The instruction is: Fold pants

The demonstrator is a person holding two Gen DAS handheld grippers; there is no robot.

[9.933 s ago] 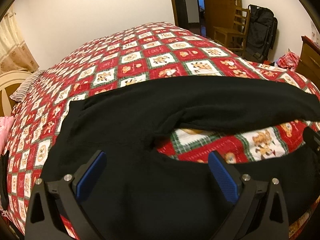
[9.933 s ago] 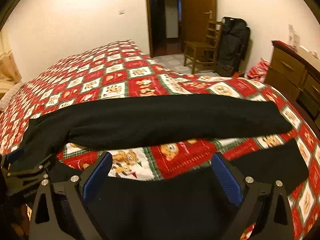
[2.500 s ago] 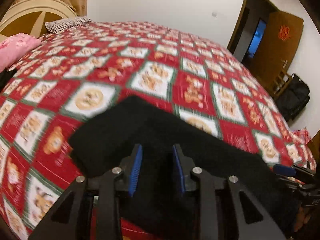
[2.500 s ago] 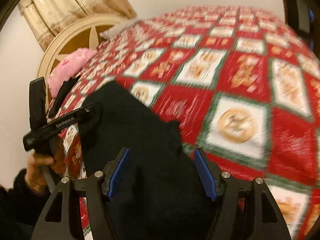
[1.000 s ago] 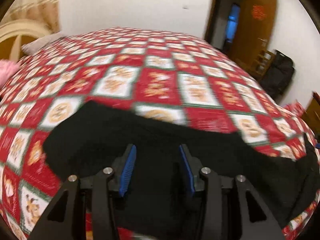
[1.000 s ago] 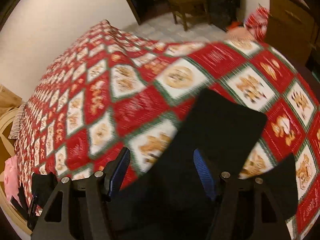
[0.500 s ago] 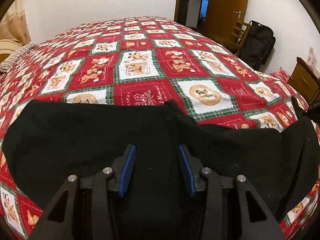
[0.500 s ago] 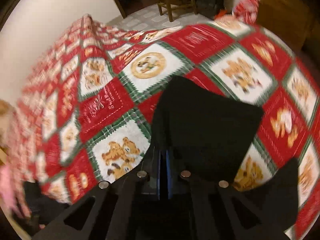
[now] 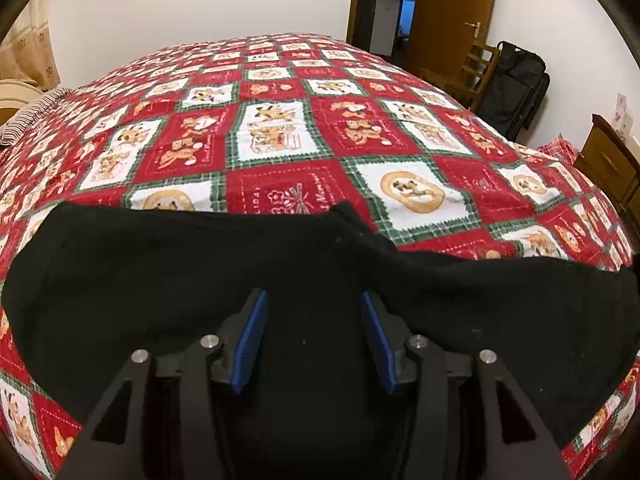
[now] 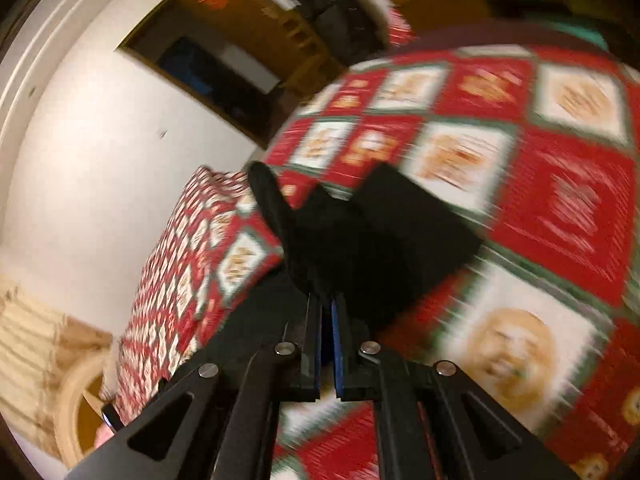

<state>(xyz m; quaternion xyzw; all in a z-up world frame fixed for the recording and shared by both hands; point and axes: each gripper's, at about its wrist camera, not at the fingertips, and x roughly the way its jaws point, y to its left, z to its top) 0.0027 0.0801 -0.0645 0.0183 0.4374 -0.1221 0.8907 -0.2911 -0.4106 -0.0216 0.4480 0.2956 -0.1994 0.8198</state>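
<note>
On red patchwork bedspread (image 9: 280,184): black pants (image 9: 160,272), bedrm.

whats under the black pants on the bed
The red patchwork bedspread shows around the black pants and runs beneath them. Whatever else lies under the cloth is covered and can't be seen.

pants (image 9: 160,280) | black, soft knit | flat across bedspread (one end lifted, bunched)

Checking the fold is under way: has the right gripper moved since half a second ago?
Yes. The right gripper, shut on the pants, has swung and rolled: the door now shows upper left, and the bedspread is tilted.
</note>
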